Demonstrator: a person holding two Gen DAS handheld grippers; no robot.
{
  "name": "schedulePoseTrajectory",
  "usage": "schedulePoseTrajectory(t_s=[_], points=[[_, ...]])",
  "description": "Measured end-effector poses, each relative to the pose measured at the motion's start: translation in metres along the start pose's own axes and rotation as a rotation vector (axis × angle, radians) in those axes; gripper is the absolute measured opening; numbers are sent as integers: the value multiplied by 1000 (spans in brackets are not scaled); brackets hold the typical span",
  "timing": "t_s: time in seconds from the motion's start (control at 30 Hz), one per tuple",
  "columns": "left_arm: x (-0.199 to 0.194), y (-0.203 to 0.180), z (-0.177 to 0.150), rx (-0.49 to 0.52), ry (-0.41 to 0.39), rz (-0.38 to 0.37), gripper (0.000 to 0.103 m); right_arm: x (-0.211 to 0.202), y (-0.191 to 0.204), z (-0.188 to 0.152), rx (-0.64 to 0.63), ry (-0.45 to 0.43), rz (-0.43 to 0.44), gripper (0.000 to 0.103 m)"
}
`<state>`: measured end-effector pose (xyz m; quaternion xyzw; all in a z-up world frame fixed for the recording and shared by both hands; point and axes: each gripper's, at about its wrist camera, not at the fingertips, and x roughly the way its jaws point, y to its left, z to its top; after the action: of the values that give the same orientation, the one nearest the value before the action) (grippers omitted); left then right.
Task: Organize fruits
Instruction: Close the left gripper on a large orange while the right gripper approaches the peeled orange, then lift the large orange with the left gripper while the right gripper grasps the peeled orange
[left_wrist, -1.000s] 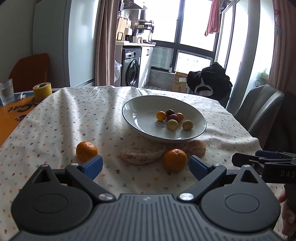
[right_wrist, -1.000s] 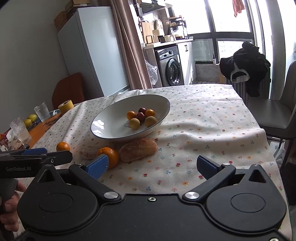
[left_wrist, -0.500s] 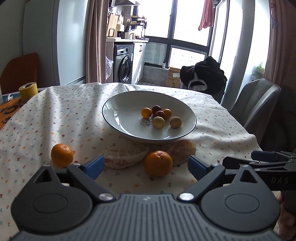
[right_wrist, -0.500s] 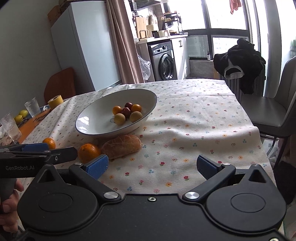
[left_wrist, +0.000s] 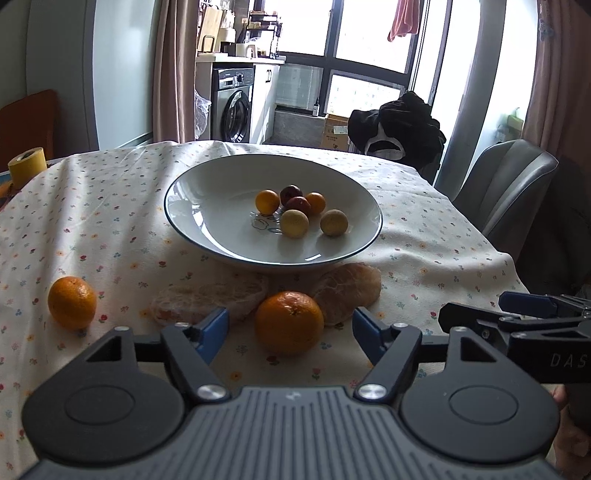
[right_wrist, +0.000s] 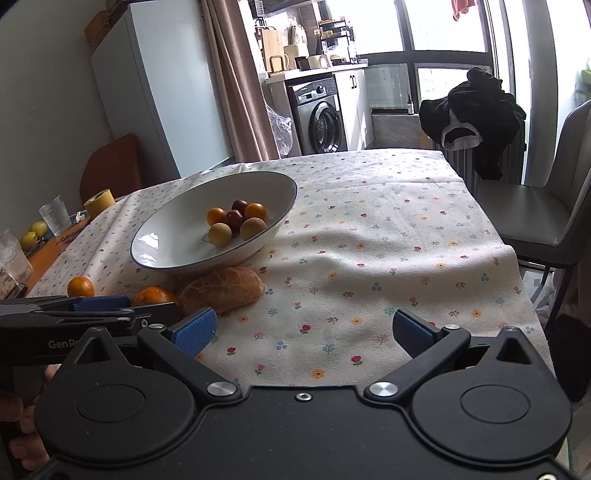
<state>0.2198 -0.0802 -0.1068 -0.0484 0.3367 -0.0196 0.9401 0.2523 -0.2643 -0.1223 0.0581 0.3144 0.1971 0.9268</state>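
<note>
Far left, I log one orange (left_wrist: 72, 302) alone on the flowered tablecloth (left_wrist: 92, 221). My left gripper (left_wrist: 290, 330) hovers, jaws spread wide either side of a second orange (left_wrist: 289, 322), not touching it. Behind it: two netted fruits, then the white bowl (left_wrist: 207, 221) holding six small fruits. My right gripper (right_wrist: 303, 332) hovers wide apart, empty.
</note>
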Motion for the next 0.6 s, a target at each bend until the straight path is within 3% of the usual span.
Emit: schedulePoseTrajectory(t_s=[0.1,0.17,0.3,0.6], points=[[6,-1,-1,1,17,-14,59,4,0,0,1,6,4,103],[9,-1,-3,7,27,6,41,6,1,0,-1,10,5,103],[6,7,-2,-10,36,-27,40,11,5,0,-17,15,12,103],[-13,22,2,-25,5,-2,40,26,23,3,-78,29,57,103]])
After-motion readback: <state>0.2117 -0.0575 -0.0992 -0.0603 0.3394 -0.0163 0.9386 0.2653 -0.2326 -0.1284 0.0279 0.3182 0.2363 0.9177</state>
